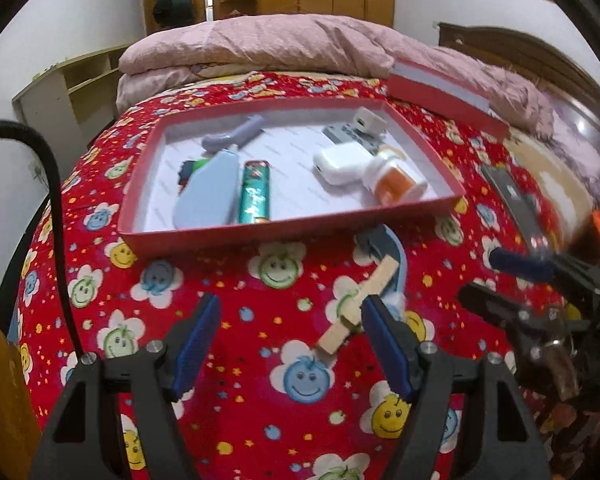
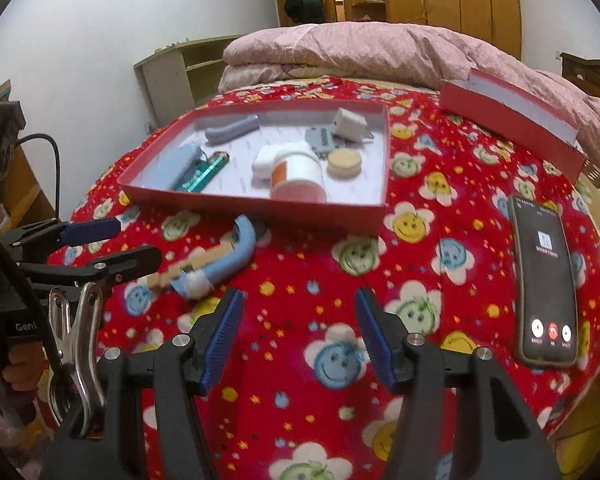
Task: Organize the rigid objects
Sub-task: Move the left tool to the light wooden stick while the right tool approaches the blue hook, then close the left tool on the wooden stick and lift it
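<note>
A red shallow box (image 1: 204, 238) (image 2: 236, 208) lies on the bed and holds several small items: a lilac handle (image 1: 236, 136), a teal tube (image 1: 254, 192), a white charger (image 1: 342, 164), a pill bottle (image 2: 298, 178). In front of it a wooden stick (image 1: 358, 306) (image 2: 196, 262) lies across a blue curved piece (image 1: 398, 264) (image 2: 236, 254). My left gripper (image 1: 290, 324) is open and empty, its right finger beside the stick. My right gripper (image 2: 298, 316) is open and empty above bare bedspread, right of the stick.
A black phone (image 2: 544, 280) (image 1: 514, 204) lies on the red smiley bedspread (image 2: 380, 272) at the right. The red box lid (image 2: 508, 120) (image 1: 444, 96) rests near a pink duvet (image 1: 284, 44). A shelf unit (image 2: 180, 76) stands left of the bed.
</note>
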The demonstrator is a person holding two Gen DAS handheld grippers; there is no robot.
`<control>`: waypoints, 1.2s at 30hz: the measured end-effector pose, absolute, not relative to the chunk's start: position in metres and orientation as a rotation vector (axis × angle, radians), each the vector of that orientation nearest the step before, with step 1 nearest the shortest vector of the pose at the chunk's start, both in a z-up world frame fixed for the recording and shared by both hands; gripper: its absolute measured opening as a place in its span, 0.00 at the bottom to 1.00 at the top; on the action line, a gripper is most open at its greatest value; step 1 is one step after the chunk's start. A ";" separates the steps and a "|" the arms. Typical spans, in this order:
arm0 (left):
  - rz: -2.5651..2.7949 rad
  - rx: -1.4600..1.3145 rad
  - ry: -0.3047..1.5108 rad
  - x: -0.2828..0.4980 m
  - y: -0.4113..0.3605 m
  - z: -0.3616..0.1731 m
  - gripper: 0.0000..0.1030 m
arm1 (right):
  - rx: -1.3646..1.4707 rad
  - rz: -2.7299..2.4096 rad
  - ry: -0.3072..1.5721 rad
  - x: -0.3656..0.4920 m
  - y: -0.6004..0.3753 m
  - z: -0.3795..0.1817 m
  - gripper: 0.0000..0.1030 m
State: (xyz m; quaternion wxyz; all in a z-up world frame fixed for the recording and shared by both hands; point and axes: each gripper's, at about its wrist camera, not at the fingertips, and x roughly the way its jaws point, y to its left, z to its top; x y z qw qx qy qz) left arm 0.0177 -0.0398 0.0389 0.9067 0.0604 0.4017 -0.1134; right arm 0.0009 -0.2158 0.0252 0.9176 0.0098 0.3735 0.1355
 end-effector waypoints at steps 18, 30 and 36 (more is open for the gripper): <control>-0.280 0.143 0.829 0.024 -0.061 0.022 0.56 | 0.073 0.282 0.804 0.001 -0.227 0.006 0.57; -0.248 0.155 0.831 0.020 -0.056 0.017 0.50 | 0.070 0.277 0.804 0.002 -0.227 0.006 0.57; -0.282 0.144 0.817 0.019 -0.061 0.016 0.15 | 0.065 0.274 0.805 0.001 -0.226 0.007 0.57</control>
